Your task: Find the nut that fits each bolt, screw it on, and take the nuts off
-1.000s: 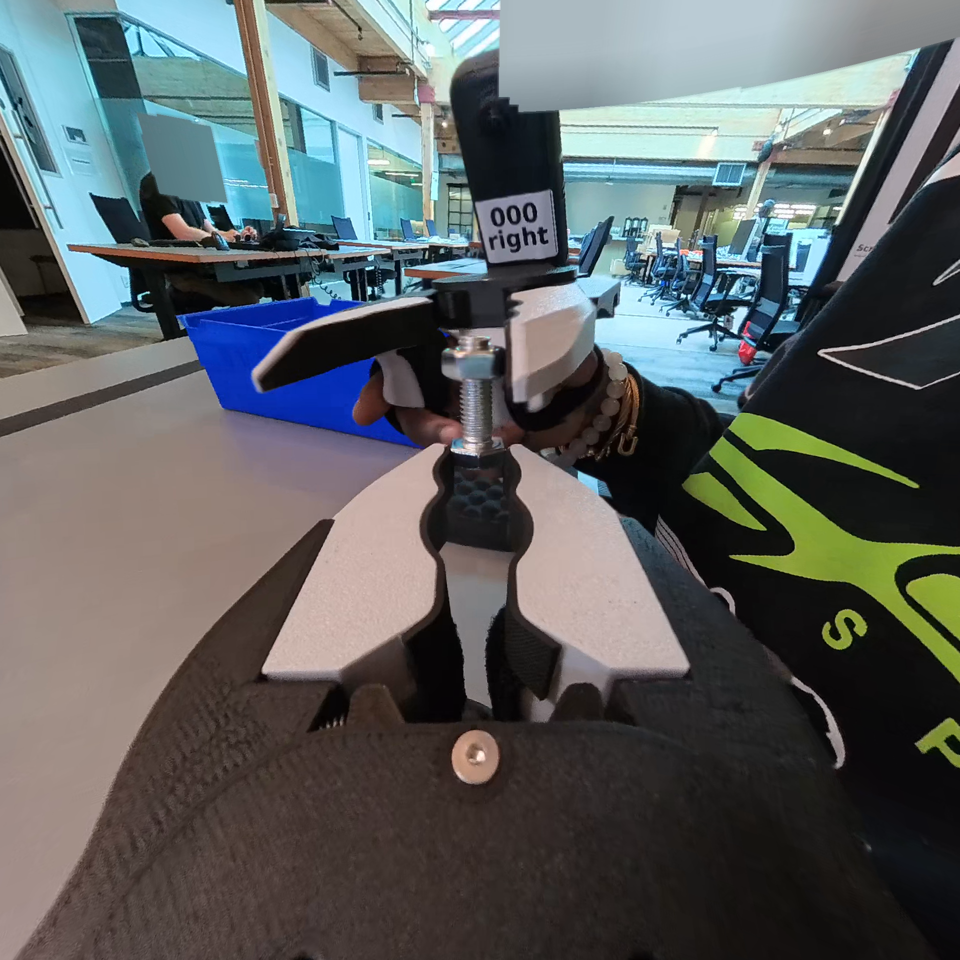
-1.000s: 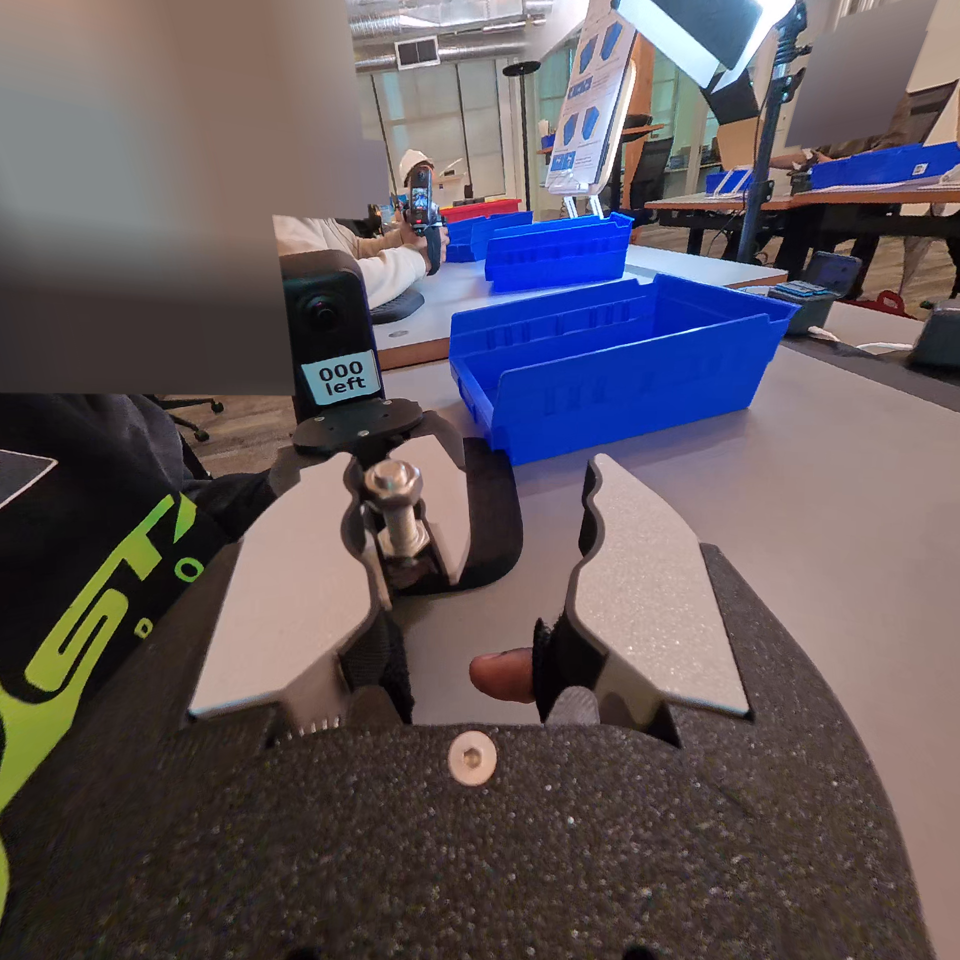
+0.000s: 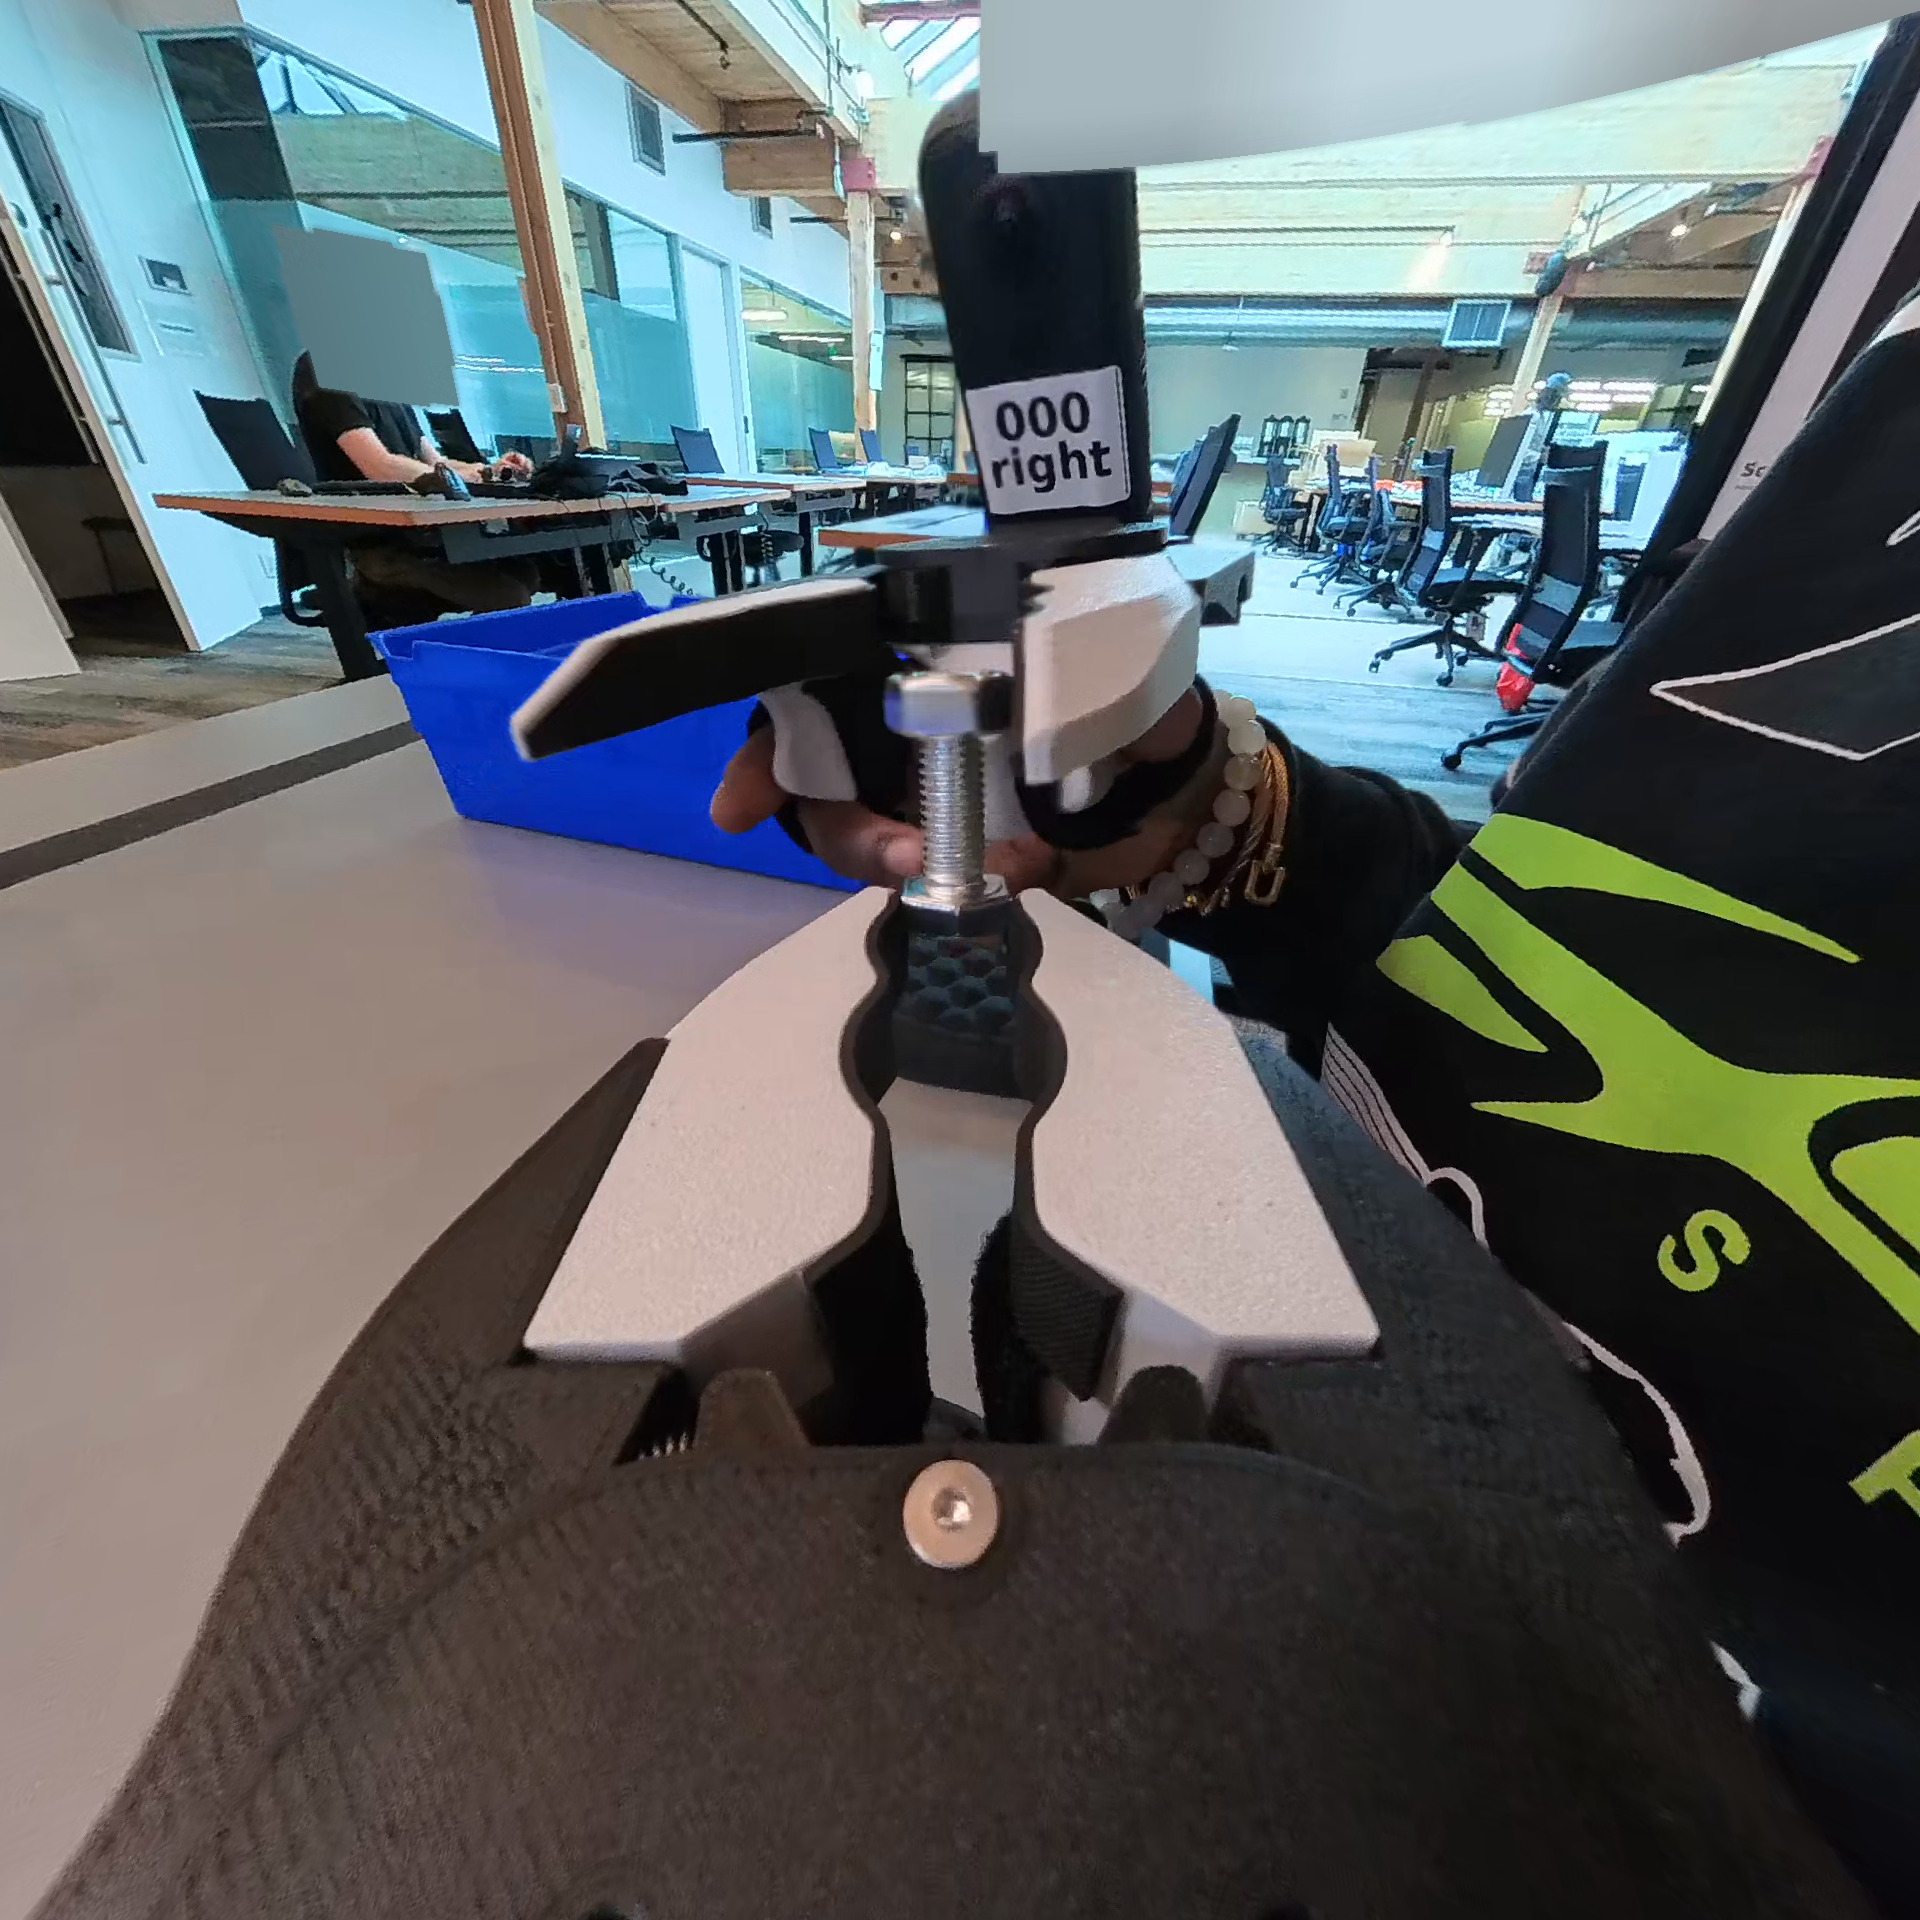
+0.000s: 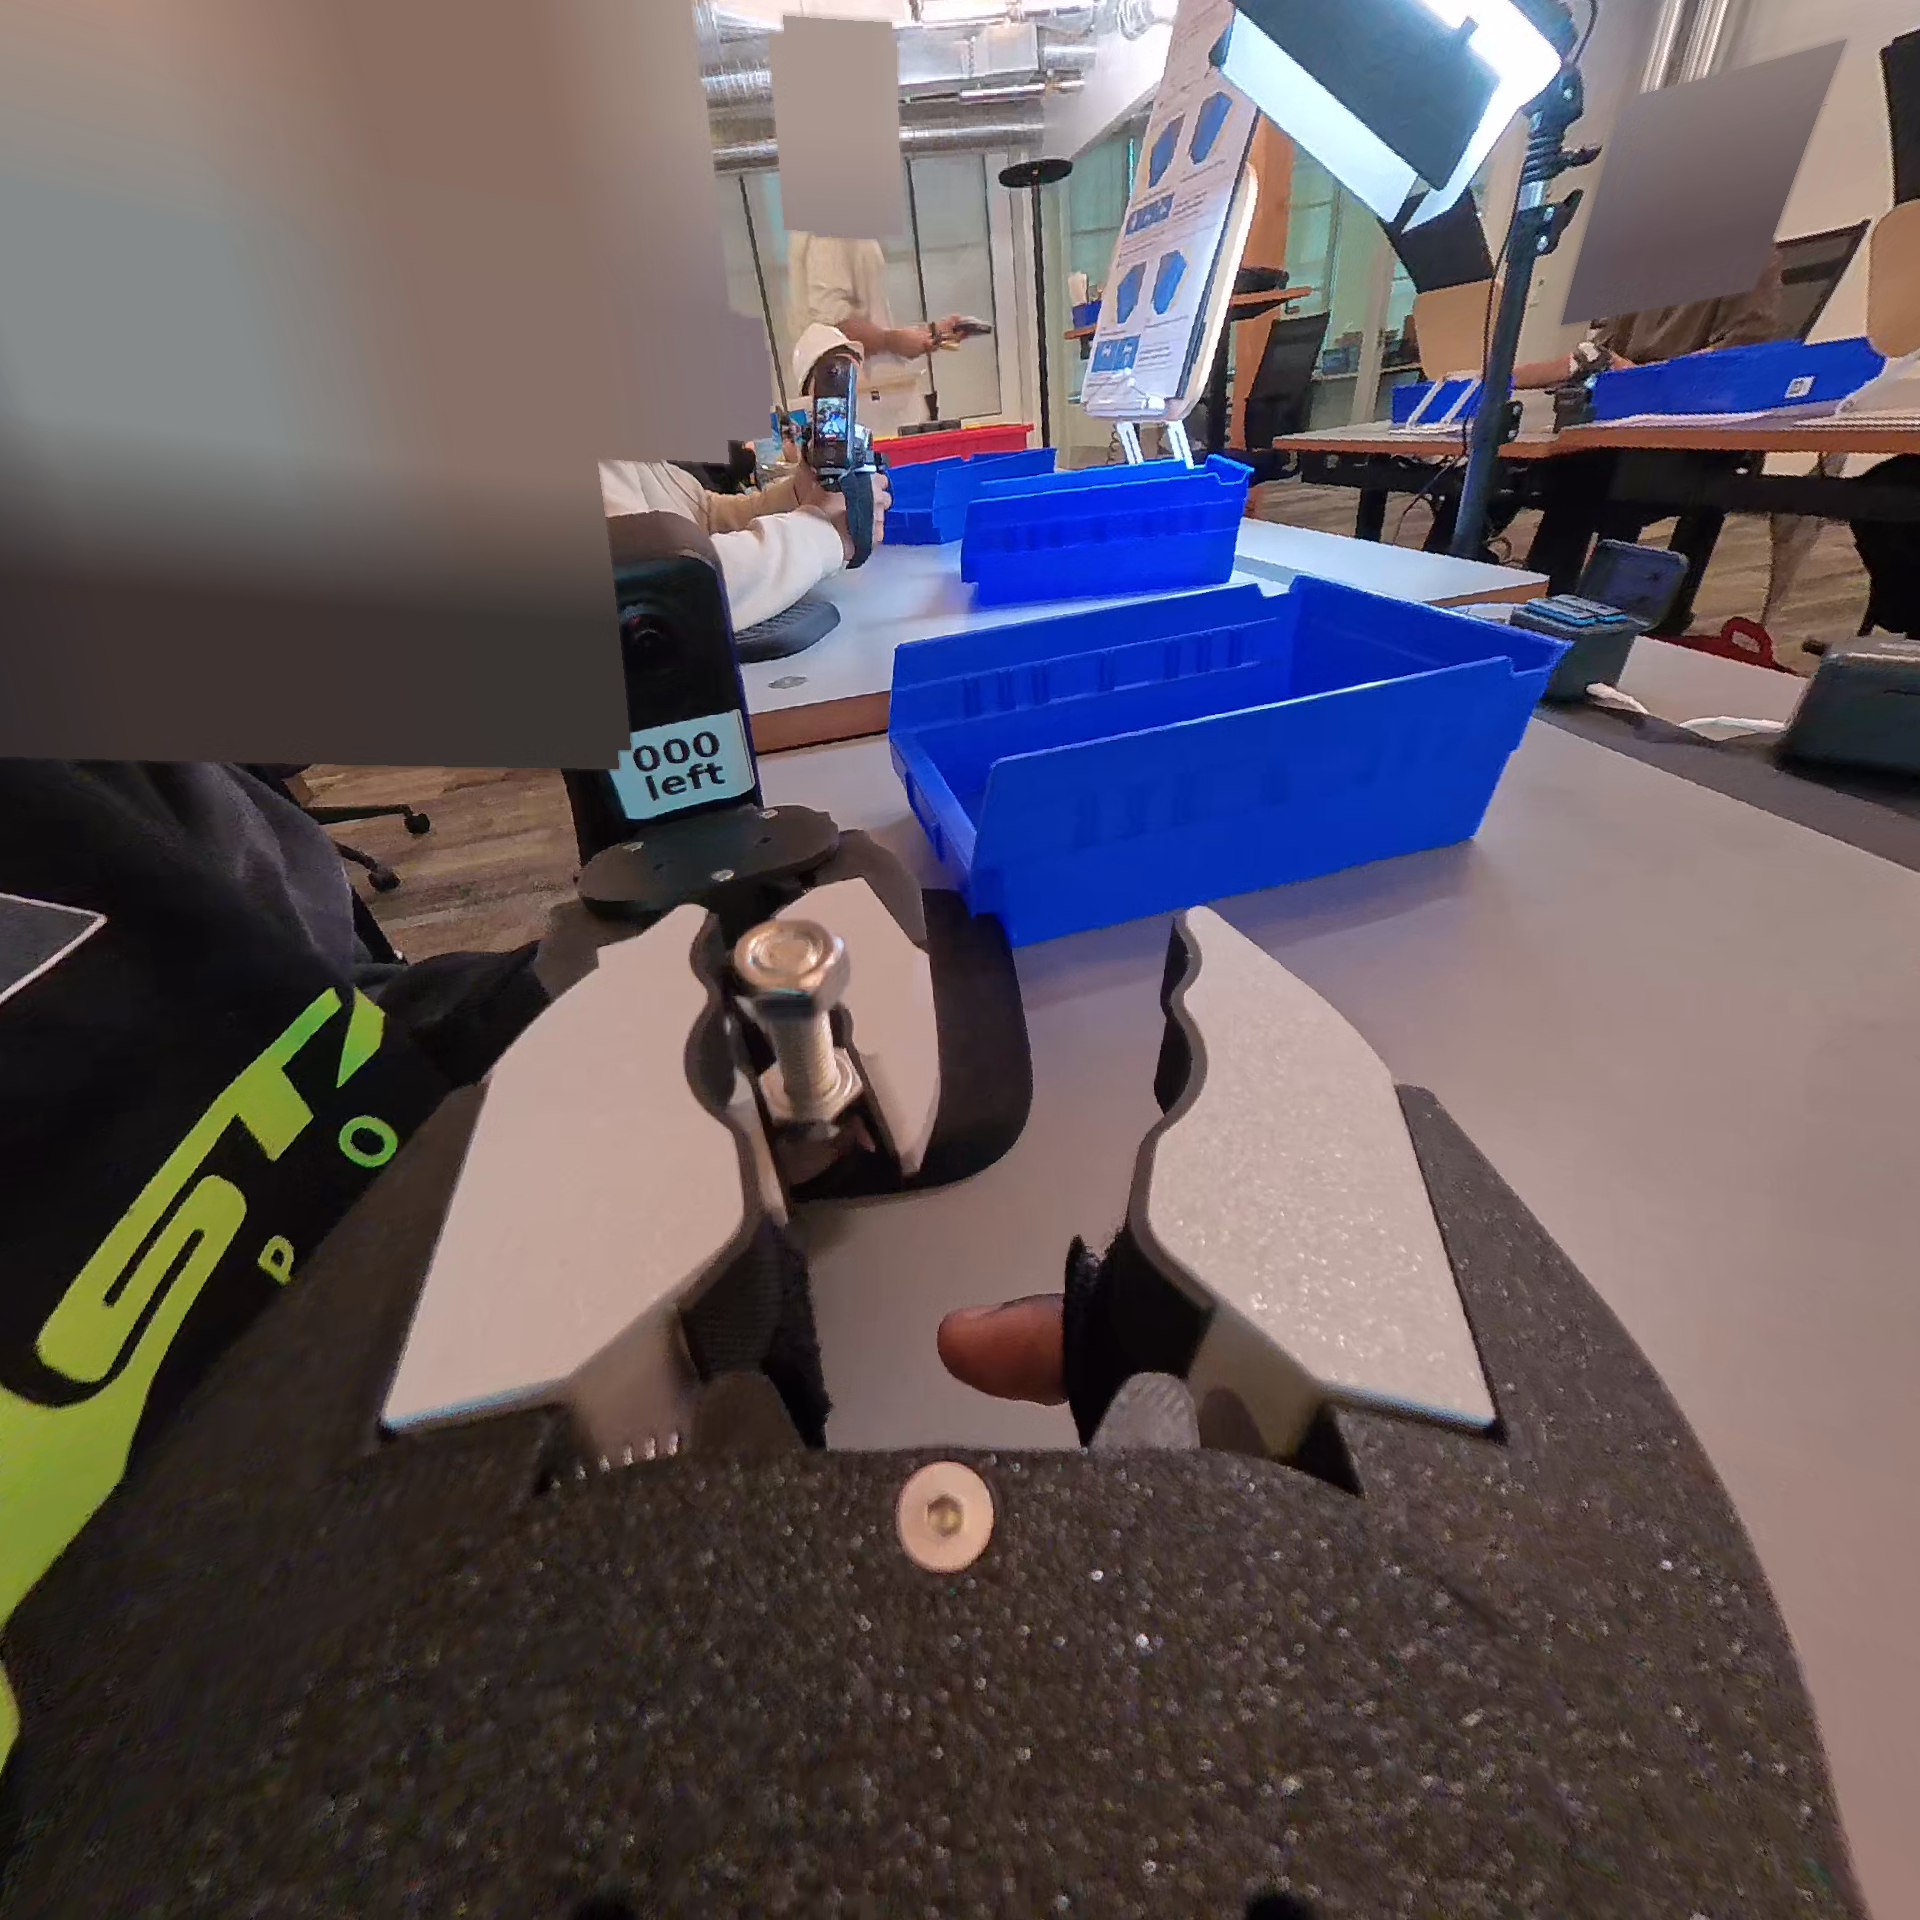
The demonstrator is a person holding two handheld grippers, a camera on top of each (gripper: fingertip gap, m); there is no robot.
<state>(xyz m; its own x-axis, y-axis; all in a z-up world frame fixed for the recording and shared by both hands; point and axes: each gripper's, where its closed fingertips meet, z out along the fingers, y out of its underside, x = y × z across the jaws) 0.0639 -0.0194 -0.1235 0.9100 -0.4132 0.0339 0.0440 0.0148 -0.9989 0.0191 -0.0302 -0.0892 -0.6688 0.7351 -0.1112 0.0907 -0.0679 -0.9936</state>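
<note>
Item 1: left tool [image 3: 951, 914]. Clenched at its tips on a silver hex nut [image 3: 951, 894]; both white fingers [image 3: 769, 1091] pressed against the nut's sides, the black honeycomb pad visible just behind it.

Item 2: bolt [image 3: 954, 800], silver, threaded. It stood upright out of the nut, straight ahead of the left tool's tips, hex head [image 3: 940, 704] uppermost. In the right wrist view the same bolt [image 4: 805, 1039] rose from the left tool's tips, head toward the camera.

Item 3: right tool [image 4: 940, 997]. Released, its two grey fingers [image 4: 1278, 1122] wide apart, nothing between them. The bolt sat just beside its left finger, at that finger's tip; contact could not be told there. In the left wrist view one of its fingers [image 3: 1101, 675] lay against the side of the bolt head, the other splayed well off to the left.

Item 4: blue bin [image 4: 1226, 790], open-topped, on the grey counter [image 4: 1558, 1039] ahead of the right tool and slightly to its right; no contents visible. From the left tool it lay ahead and to the left [image 3: 582, 738].

Item 5: person's hand [image 3: 862, 831] under the right tool, a bead bracelet [image 3: 1226, 800] on the wrist.
</note>
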